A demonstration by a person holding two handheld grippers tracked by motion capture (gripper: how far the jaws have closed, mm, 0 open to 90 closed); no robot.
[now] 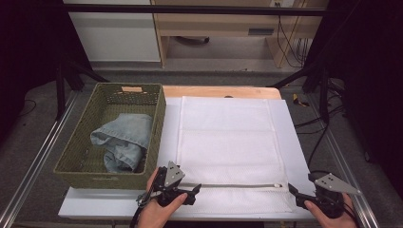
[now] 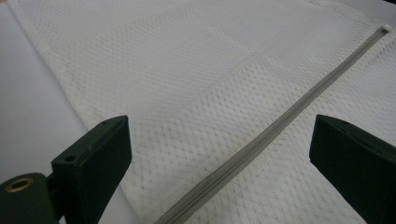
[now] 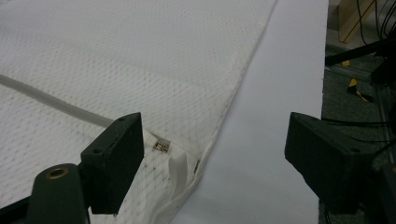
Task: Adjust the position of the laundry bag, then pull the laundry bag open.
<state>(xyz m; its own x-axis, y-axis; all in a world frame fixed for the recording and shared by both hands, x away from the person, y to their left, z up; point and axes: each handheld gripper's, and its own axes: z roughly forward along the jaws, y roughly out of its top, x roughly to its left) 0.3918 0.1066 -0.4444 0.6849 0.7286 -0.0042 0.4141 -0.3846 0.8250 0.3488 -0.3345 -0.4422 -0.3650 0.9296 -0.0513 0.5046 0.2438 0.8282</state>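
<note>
- White mesh laundry bag (image 1: 228, 142) lies flat on the table (image 1: 292, 142), zipper (image 1: 233, 185) along its near edge.
- Left gripper (image 1: 192, 194) hovers at the zipper's left end, jaws apart, empty.
- Right gripper (image 1: 295, 194) sits beside the bag's right corner, jaws apart, empty.
- Wicker basket (image 1: 76, 137) holds jeans (image 1: 124, 140).

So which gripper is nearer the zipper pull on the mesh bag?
Right. The right gripper is at the bag's corner, the zipper pull just beside its jaw. The left gripper sits at the zipper's opposite end, jaws open over the mesh bag.
</note>
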